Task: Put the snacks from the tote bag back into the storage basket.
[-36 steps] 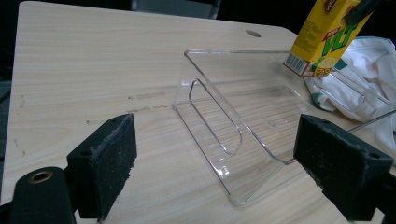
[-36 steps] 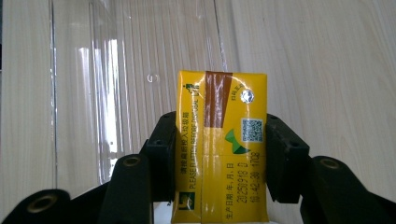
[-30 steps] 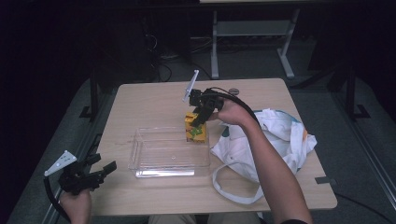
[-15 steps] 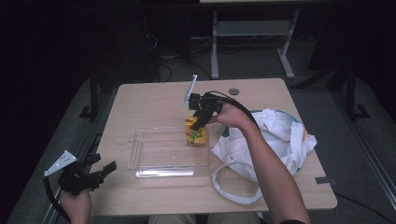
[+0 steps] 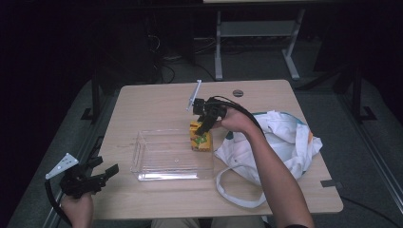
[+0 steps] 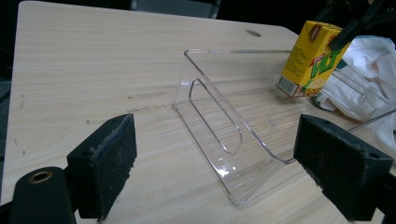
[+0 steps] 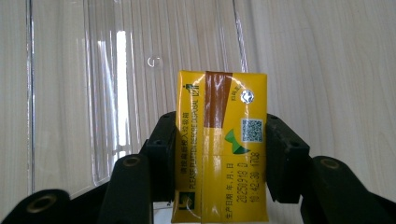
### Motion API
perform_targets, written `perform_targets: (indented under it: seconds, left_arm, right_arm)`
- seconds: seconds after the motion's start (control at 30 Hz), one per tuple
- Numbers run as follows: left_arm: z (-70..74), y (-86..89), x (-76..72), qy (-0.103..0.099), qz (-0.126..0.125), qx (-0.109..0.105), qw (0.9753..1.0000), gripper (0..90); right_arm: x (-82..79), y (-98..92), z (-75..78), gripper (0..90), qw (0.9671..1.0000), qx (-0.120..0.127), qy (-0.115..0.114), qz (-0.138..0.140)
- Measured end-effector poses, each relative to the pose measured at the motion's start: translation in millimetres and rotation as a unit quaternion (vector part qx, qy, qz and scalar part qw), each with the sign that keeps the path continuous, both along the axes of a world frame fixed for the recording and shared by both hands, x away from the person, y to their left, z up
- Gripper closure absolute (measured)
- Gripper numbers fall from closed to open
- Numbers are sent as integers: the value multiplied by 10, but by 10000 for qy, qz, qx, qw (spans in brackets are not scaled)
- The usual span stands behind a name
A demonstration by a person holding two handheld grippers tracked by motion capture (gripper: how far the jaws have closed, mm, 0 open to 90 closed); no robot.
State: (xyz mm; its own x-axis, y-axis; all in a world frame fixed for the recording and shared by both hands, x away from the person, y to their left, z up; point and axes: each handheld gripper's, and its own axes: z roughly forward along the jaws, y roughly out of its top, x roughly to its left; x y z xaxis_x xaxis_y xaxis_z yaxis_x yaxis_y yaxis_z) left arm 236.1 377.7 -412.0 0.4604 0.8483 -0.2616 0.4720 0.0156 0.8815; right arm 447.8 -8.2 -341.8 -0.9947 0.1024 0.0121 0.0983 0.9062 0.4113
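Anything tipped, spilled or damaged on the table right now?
Only the yellow drink carton: it hangs tilted in the right claw at the clear plastic bin's far right corner. No spill or damage shows.

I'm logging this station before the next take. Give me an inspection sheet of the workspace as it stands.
Surface: wooden table, scuffed.
Job's things: yellow drink carton at the right end of the clear tray.
Clutter: white cloth bag at the right.
Grippers: right gripper clamps the carton; left gripper open, off the table's left front corner.
Cables: black cable over the right hand.
Surroundings: dark floor, metal stand behind.
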Motion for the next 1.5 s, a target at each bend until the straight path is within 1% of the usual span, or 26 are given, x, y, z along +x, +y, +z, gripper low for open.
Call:
perform_targets:
  seconds: [0.07,0.17,0.43,0.47,0.5,0.53,0.57,0.67,0.7,0.77,1.07,1.2,1.27,1.3,1.37,1.4,1.5]
  left_arm:
    - [0,1,1,-8,2,-3,10000,127]
    - [0,1,-1,-9,-1,0,10000,127]
    - [0,0,2,-1,-1,-3,10000,127]
    - [-1,1,3,-1,2,-11,10000,127]
    - [-1,2,3,-3,0,-11,10000,127]
    - [-2,2,2,-9,1,-18,10000,127]
    - [-2,2,2,-8,0,-20,10000,127]
    - [0,0,2,0,-3,-10,10000,127]
    - [0,-2,2,6,-1,-14,10000,127]
    - [1,-5,1,3,-10,-1,10000,127]
    - [2,-9,2,-5,-5,-11,10000,127]
    - [3,-10,2,-7,-3,-14,10000,127]
    - [1,-11,4,-7,-4,-11,10000,127]
    - [1,-12,5,-9,-8,-14,10000,127]
    - [1,-16,6,-11,-13,-12,10000,127]
    - [1,-18,7,-13,-12,-15,10000,127]
    - [2,-21,9,-12,-9,-20,10000,127]
  right_arm:
    - [0,6,-15,522,10000,9,25,26]
    - [-3,10,-28,522,10000,10,5,13]
    - [-2,30,-118,521,9999,-108,-46,74]
    - [-4,31,-134,521,9999,-99,-40,97]
    - [-17,30,-139,521,9999,-152,8,38]
    - [-4,24,-138,520,9999,-81,-60,108]
    - [-3,20,-140,520,9999,-72,-48,106]
    - [-21,6,-148,518,9999,-130,-41,85]
    - [-12,3,-152,517,9998,-83,-79,141]
    - [-14,1,-151,516,9998,-92,-89,141]
    - [-22,-7,-141,502,9999,-80,31,68]
    - [-21,-9,-138,462,9999,-38,46,83]
    - [-34,-11,-136,463,9999,-62,75,43]
    - [-28,-13,-140,463,9999,-29,40,88]
    - [-30,-21,-138,459,10000,-18,60,67]
    - [-36,-25,-137,459,9999,-27,106,33]
    - [-37,-32,-142,455,9999,5,121,39]
